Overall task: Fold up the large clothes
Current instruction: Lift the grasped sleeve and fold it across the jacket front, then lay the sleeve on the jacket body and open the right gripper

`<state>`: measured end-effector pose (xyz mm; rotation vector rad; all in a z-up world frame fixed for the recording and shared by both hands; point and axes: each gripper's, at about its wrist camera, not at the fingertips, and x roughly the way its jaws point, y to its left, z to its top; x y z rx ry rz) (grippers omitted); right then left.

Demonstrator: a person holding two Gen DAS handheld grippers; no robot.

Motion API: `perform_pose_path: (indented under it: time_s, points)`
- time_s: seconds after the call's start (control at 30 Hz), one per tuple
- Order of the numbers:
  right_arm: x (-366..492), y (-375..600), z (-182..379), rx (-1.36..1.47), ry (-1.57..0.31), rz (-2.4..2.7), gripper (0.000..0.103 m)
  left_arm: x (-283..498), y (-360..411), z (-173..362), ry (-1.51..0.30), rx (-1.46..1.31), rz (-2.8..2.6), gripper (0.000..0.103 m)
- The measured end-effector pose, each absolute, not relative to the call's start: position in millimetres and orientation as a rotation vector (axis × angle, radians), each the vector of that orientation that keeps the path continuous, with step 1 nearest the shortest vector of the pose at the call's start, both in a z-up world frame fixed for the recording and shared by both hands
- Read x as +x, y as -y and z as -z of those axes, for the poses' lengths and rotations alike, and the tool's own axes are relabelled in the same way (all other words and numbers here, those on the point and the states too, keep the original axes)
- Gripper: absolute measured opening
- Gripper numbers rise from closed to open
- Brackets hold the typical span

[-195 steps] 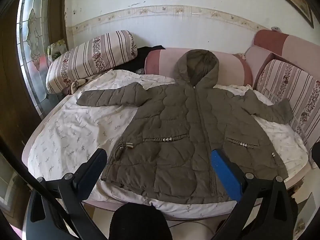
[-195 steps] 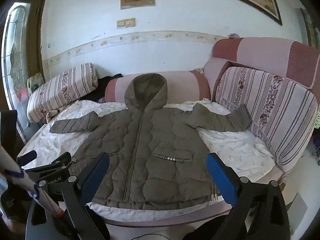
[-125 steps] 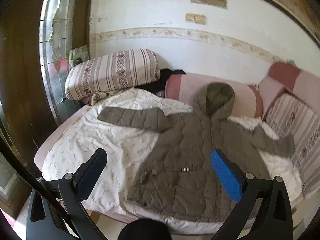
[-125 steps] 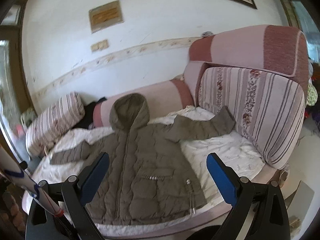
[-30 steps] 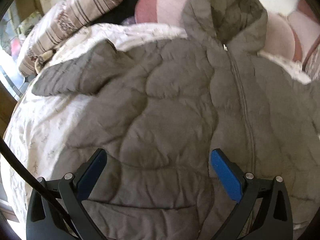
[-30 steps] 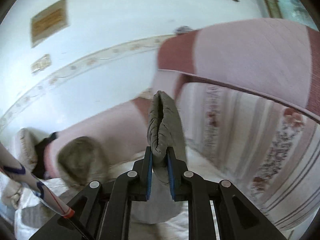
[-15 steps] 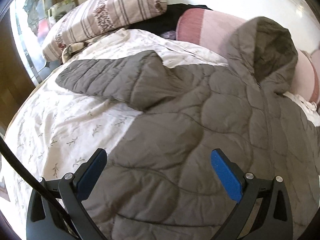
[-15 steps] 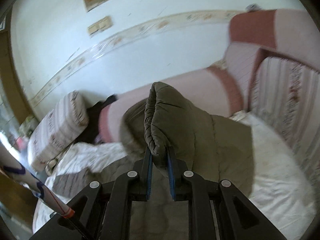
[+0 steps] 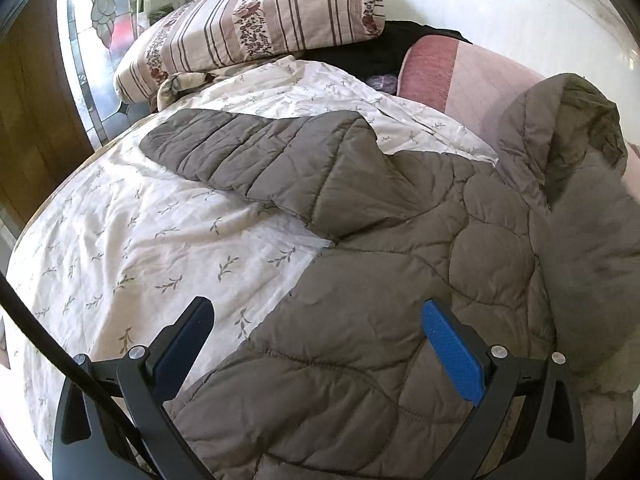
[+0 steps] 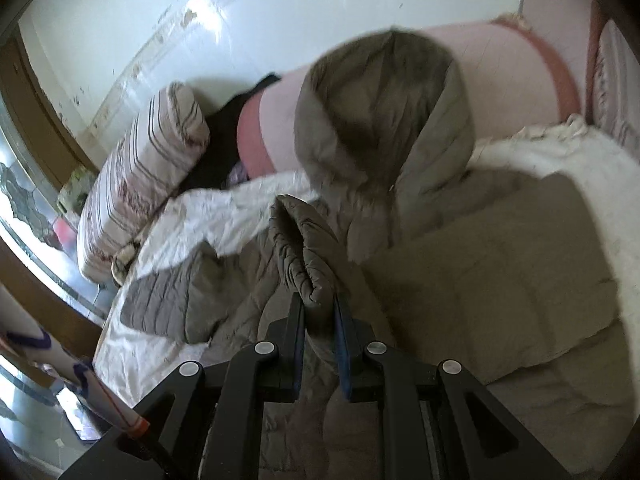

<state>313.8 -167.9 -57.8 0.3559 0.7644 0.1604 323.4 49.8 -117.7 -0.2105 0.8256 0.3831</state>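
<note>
A grey-brown quilted hooded jacket (image 9: 420, 248) lies face up on the bed, hood (image 9: 560, 128) against the pink bolster. Its left sleeve (image 9: 248, 156) stretches flat over the white sheet. My left gripper (image 9: 316, 328) hovers open above the jacket's left side, nothing between its blue pads. In the right wrist view my right gripper (image 10: 318, 312) is shut on the cuff of the right sleeve (image 10: 304, 248), carried over the jacket's chest (image 10: 480, 272) below the hood (image 10: 380, 108). The same sleeve shows as a blurred mass (image 9: 592, 272) at the right of the left wrist view.
A white leaf-print sheet (image 9: 132, 240) covers the bed. A striped cushion (image 9: 256, 24) and a dark garment (image 9: 384, 44) lie at the far left, a pink bolster (image 9: 452, 76) along the wall. A wooden door frame (image 9: 28, 92) stands left of the bed.
My right gripper has swung down and leftward with the sleeve cuff, from high by the sofa back to low over the jacket's chest. The left gripper slid left toward the jacket's edge.
</note>
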Motion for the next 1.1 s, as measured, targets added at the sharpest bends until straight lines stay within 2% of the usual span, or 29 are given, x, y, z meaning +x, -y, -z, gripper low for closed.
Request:
perform_pose_path:
  time_s: [0.1, 0.17, 0.27, 0.47, 0.63, 0.8, 0.9, 1.1]
  points:
    - [323, 157, 73, 0.354, -0.801, -0.195, 0.019, 325, -49, 117, -0.817, -0.215, -0.383, 0.103]
    - [324, 153, 77, 0.361, -0.842, -0.248, 0.041, 325, -48, 118, -0.811, -0.214, -0.382, 0.103]
    - [310, 155, 65, 0.330, -0.799, -0.278, 0.050, 326, -48, 117, -0.794, -0.219, -0.386, 0.103]
    - [273, 224, 44, 0.367, -0.625, -0.156, 0.052, 330, -43, 117, -0.773, -0.226, -0.376, 0.103]
    - [266, 310, 77, 0.394, -0.654, 0.200, 0.044, 348, -22, 124, -0.797, -0.162, -0.307, 0.103]
    - [275, 367, 139, 0.477, -0.773, 0.350, 0.036, 368, -7, 142, -0.883, -0.133, -0.222, 0.103]
    - [277, 384, 154, 0.534, -0.792, 0.348, 0.035, 375, -6, 151, -0.899, -0.130, -0.229, 0.103]
    - [285, 381, 152, 0.474, -0.825, 0.370, 0.036, 376, 4, 158, -0.885, -0.068, -0.252, 0.103]
